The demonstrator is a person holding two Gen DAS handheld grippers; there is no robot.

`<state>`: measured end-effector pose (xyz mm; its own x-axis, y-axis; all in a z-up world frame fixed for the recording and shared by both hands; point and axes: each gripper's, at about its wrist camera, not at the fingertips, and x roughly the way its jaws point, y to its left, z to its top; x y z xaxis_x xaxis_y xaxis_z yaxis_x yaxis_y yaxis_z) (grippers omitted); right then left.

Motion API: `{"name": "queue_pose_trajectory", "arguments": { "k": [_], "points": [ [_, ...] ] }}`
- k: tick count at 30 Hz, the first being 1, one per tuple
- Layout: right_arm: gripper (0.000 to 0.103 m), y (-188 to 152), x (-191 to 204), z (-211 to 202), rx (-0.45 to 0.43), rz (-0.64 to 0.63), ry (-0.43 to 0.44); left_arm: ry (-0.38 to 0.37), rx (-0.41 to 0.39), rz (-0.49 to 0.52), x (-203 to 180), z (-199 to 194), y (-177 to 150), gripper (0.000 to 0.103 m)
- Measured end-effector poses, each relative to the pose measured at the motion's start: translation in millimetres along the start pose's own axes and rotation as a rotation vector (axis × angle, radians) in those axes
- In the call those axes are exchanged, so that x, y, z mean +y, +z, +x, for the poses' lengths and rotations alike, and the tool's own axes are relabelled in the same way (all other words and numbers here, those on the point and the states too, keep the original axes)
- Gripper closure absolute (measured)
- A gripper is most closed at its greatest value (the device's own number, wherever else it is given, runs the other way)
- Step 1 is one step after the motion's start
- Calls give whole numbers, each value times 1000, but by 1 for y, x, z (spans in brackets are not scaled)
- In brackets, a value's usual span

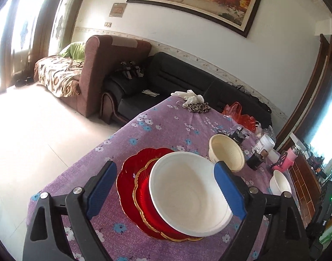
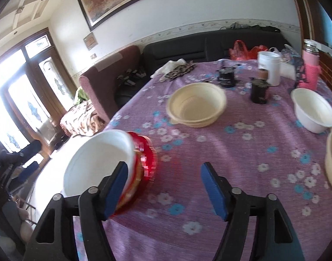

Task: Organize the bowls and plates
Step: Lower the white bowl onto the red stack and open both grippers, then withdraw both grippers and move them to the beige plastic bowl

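Plates first: your left gripper (image 1: pixel 165 186) is hanging spread wide over the white bowl (image 1: pixel 187 198), which is sitting on two stacked red plates (image 1: pixel 133 174) near the table's left edge. Your right gripper (image 2: pixel 163 188) is gaping too, pinching nothing, with cream bowl (image 2: pixel 196 104) and small white bowl (image 2: pixel 313 111) sitting beyond.

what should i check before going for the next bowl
1. Large white bowl seated on the red plates: ok.
2. Left tool open, straddling that bowl: ok.
3. Right tool open and holding nothing: ok.
4. Cream bowl upright, cloth in front of it bare: ok.
5. Small white bowl free of the dark jar: ok.
6. Left tool touching the bowl rim: cannot tell.
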<state>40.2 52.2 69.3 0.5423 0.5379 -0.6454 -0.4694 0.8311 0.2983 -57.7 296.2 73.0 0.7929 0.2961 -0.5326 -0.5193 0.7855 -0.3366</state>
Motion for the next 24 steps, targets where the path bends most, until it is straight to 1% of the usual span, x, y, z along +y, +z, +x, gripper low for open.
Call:
{"name": "queue_pose_trajectory", "arguments": {
  "k": [4,8,10,13,16,19,24],
  "points": [
    [27,-7,-45,-13,-2,54,-77,-12,3,57,-21,0,-7,12],
    [27,-13,-82,-21,-2,116,-115,-77,56,87,-44,5,-18,12],
    [27,-17,-95,-24,0,139,-124,-89,81,119,-57,8,-23,12],
    [27,-23,-106,-25,7,159,-126,-103,106,181,-77,9,-32,12],
    [27,-26,-114,-22,17,179,-123,-141,146,248,-101,10,-47,12],
    [27,-28,-121,-22,19,192,-120,-160,180,291,-118,14,-58,12],
    [27,-25,-125,-23,21,190,-127,-171,210,312,-130,19,-70,12]
  ]
}}
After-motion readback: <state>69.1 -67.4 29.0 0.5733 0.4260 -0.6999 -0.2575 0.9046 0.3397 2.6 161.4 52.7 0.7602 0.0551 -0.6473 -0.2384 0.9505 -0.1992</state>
